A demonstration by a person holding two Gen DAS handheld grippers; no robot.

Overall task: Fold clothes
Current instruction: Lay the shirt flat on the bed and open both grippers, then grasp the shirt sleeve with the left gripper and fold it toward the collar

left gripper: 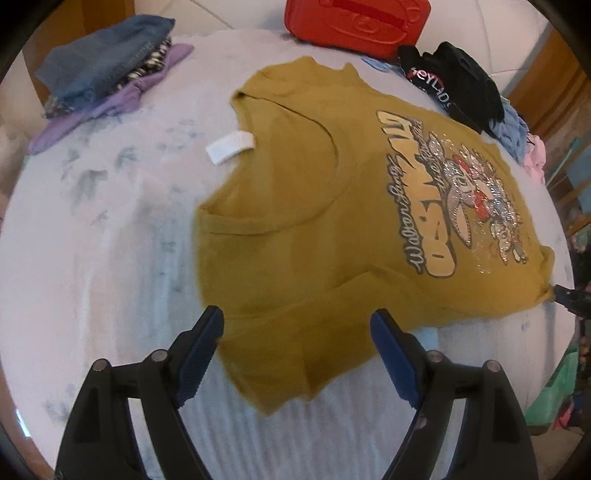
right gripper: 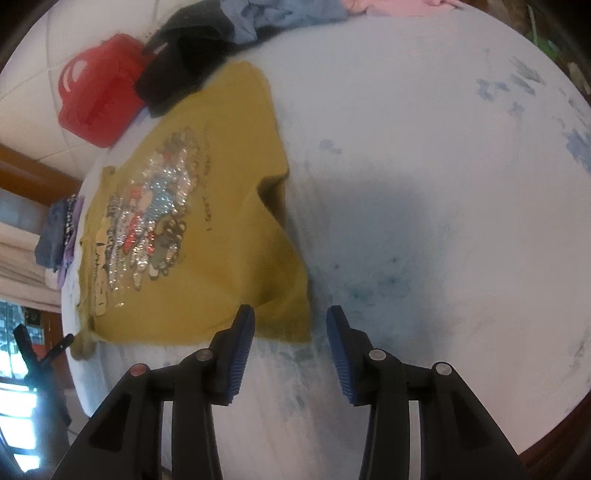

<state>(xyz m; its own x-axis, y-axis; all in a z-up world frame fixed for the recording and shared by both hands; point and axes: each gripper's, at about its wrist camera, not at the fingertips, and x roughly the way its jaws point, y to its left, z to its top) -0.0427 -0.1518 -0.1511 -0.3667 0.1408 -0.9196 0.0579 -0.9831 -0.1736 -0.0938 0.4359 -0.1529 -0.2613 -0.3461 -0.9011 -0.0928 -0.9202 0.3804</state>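
Left gripper [left gripper: 297,339]: jaws spread wide, holding nothing, over the mustard T-shirt [left gripper: 332,206] sleeve. Right gripper [right gripper: 290,336]: jaws wide, empty, at the shirt's corner on the bed [right gripper: 424,184].

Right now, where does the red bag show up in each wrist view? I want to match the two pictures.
Left wrist view: the red bag sits at the top centre, beyond the mustard T-shirt, left of the black garment.
Right wrist view: the red bag is upper left, partly behind the black garment.
Shared landmark: the T-shirt's sequin print.
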